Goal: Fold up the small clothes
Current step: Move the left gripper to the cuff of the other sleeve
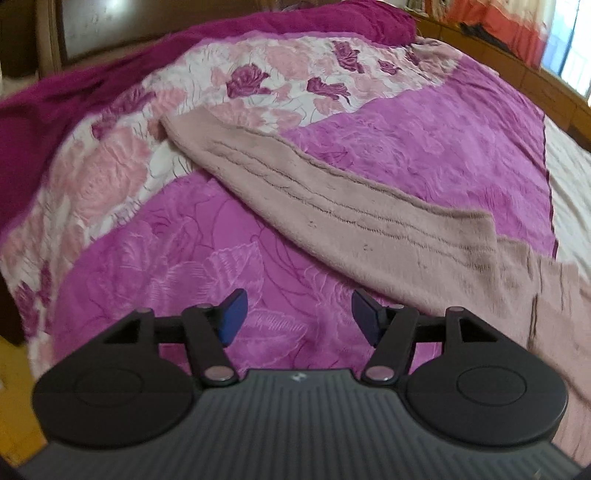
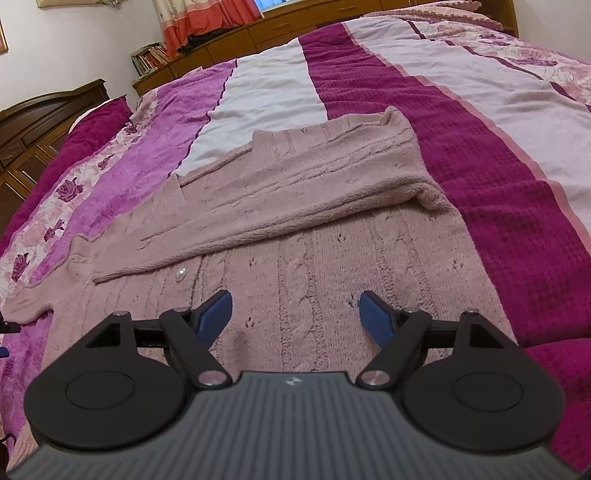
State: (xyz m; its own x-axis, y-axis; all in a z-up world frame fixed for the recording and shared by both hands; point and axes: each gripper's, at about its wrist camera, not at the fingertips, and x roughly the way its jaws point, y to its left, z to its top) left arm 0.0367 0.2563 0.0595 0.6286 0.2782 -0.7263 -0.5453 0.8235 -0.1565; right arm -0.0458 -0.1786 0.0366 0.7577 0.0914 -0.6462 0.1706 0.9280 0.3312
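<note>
Left hand-held gripper (image 1: 299,314): released, above bedspread (image 1: 155,266)
Right hand-held gripper (image 2: 295,314): released, over pink cardigan (image 2: 295,236), sleeve folded across

Home bedroom. Wide bed (image 2: 424,122) under floral magenta blanket (image 1: 258,258); behind bed, carved wooden headboard (image 2: 44,122), low wooden drawers (image 2: 280,29), orange curtain (image 2: 207,22), stacked books (image 2: 149,57).

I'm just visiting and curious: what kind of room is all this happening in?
Most likely a home bedroom. A pink knitted cardigan lies on a bed covered by a magenta floral bedspread, with a carved wooden headboard and curtains behind.
</note>
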